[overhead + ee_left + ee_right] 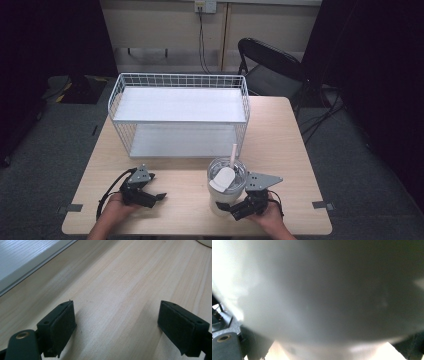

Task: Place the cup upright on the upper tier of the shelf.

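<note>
A: Where is the tumbler (pixel 226 187)?

B: It stands upright on the wooden surface (pixel 190 175), just in front of the white wire shelf rack (pixel 179 116), near the person's right hand. The right gripper (pixel 239 210) is pressed against its lower wall; in the right gripper view the pale body (pixel 324 295) sits right between the jaws.

A: So the jaws are clamped on it?

B: They sit on either side of it, but whether they are pinching yet cannot be told. The step looks like the grasp itself.

A: And the left gripper (pixel 154 196)?

B: Resting low over bare wood, jaws spread wide with nothing between them.

A: What next?

B: Probably a firm squeeze low on the tumbler, then a steady, level lift toward the rack, minding the straw (pixel 233 151).
</note>
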